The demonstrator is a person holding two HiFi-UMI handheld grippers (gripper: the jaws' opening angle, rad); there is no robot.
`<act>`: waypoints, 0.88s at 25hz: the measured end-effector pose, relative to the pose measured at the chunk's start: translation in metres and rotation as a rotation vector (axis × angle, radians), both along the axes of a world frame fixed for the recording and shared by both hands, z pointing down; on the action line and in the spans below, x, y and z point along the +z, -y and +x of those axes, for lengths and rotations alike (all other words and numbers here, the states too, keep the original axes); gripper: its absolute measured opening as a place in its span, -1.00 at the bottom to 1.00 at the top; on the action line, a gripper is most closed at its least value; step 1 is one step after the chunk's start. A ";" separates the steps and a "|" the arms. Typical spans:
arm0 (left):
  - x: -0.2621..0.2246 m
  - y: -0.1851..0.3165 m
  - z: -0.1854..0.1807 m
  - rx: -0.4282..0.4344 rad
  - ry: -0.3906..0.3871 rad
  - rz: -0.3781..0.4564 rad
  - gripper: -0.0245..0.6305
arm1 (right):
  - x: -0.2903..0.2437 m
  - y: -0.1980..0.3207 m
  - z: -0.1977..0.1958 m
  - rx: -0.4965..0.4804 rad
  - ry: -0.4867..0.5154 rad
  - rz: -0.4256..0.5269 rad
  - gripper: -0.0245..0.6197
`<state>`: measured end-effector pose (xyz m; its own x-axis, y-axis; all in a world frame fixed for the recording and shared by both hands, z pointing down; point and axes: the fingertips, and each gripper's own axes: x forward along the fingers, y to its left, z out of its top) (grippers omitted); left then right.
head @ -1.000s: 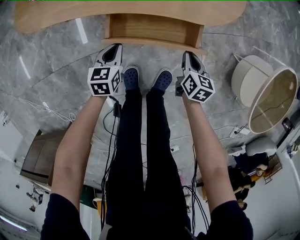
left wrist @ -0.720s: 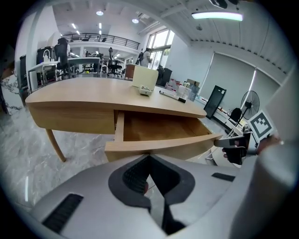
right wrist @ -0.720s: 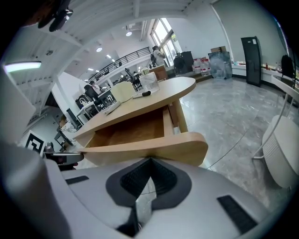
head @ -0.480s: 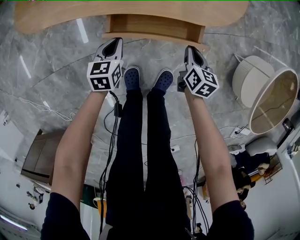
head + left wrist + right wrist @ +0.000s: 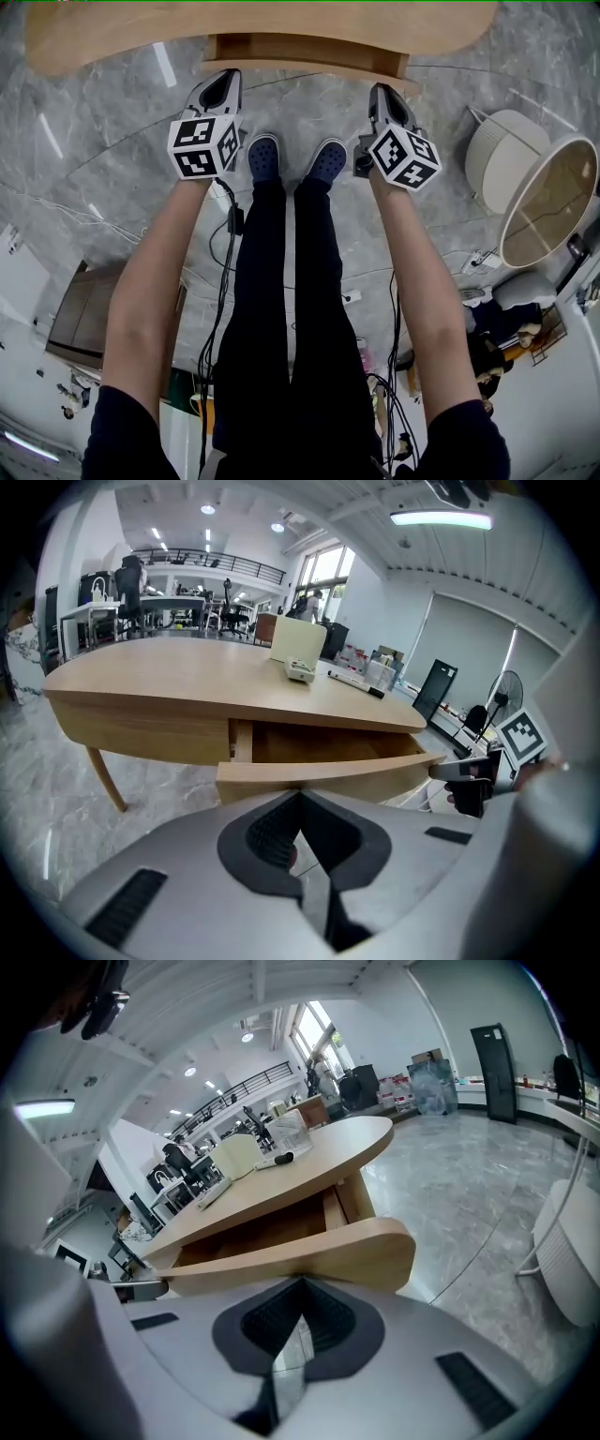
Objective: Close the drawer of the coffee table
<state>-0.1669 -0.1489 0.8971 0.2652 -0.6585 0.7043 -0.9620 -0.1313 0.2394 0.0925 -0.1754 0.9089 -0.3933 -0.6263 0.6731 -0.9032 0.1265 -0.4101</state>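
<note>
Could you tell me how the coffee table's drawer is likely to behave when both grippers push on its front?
The drawer looks like rigid wood, so it should slide rather than flex. Its front is wide; the left gripper and right gripper near its ends probably prevent skewing.

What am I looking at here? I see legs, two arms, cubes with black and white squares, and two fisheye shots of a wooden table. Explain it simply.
No robot: a person stands looking down with a hand-held clamp tool in each hand. The head view comes from a camera on their head. The left gripper and right gripper each carry a patterned cube and a camera looking along the jaws; those give the two fisheye pictures. Both pairs of jaws are together, holding nothing, close to the front of the part-open drawer of the coffee table. A pen and a pale box sit on top.
</note>
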 end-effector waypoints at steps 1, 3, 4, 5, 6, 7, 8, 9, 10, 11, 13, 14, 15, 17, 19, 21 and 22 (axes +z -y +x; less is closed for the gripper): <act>0.000 0.002 0.000 0.001 0.001 0.000 -0.85 | 0.000 0.002 0.000 0.003 0.003 0.000 -0.84; 0.002 0.006 -0.001 -0.003 0.002 -0.001 -0.85 | 0.001 0.006 0.001 0.009 0.012 0.000 -0.84; 0.002 0.008 -0.003 -0.010 0.001 -0.003 -0.85 | 0.001 0.008 0.000 0.012 0.015 0.000 -0.84; 0.002 0.010 -0.005 -0.016 -0.001 -0.005 -0.85 | 0.001 0.010 0.000 0.014 0.018 0.001 -0.84; 0.002 0.011 -0.006 -0.019 -0.002 -0.006 -0.85 | 0.000 0.012 -0.001 0.016 0.020 0.001 -0.84; 0.002 0.012 -0.006 -0.018 0.000 -0.006 -0.85 | 0.000 0.013 -0.001 0.018 0.024 0.002 -0.84; 0.002 0.013 -0.006 -0.015 0.001 -0.006 -0.85 | 0.001 0.014 -0.001 0.022 0.031 0.002 -0.84; 0.003 0.015 -0.007 -0.015 0.000 -0.005 -0.85 | 0.001 0.015 -0.001 0.027 0.041 0.002 -0.84; 0.003 0.016 -0.007 -0.017 -0.002 -0.003 -0.85 | 0.001 0.017 -0.001 0.036 0.054 0.002 -0.84; 0.003 0.018 -0.006 -0.022 -0.005 -0.003 -0.85 | 0.001 0.019 -0.001 0.046 0.068 0.001 -0.84; 0.004 0.022 -0.006 -0.036 -0.011 -0.002 -0.85 | 0.002 0.022 0.001 0.068 0.098 -0.003 -0.84; 0.004 0.024 -0.006 -0.042 -0.013 -0.002 -0.85 | 0.002 0.024 0.001 0.077 0.113 -0.005 -0.84; 0.004 0.026 -0.006 -0.046 -0.015 -0.001 -0.85 | 0.002 0.025 0.001 0.083 0.127 -0.006 -0.84; 0.004 0.029 -0.007 -0.053 -0.018 0.001 -0.85 | 0.002 0.029 0.000 0.094 0.155 -0.007 -0.84; 0.004 0.034 -0.009 -0.063 -0.024 0.006 -0.85 | 0.001 0.034 -0.001 0.110 0.185 -0.008 -0.84; 0.003 0.039 -0.010 -0.071 -0.029 0.011 -0.85 | 0.002 0.038 -0.002 0.130 0.209 -0.013 -0.84; 0.003 0.041 -0.010 -0.074 -0.031 0.014 -0.85 | 0.002 0.040 -0.001 0.142 0.221 -0.016 -0.84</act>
<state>-0.1770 -0.1900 0.9004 0.2370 -0.6868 0.6871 -0.9613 -0.0638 0.2679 0.0911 -0.2152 0.9107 -0.4412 -0.6752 0.5911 -0.7997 -0.0030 -0.6004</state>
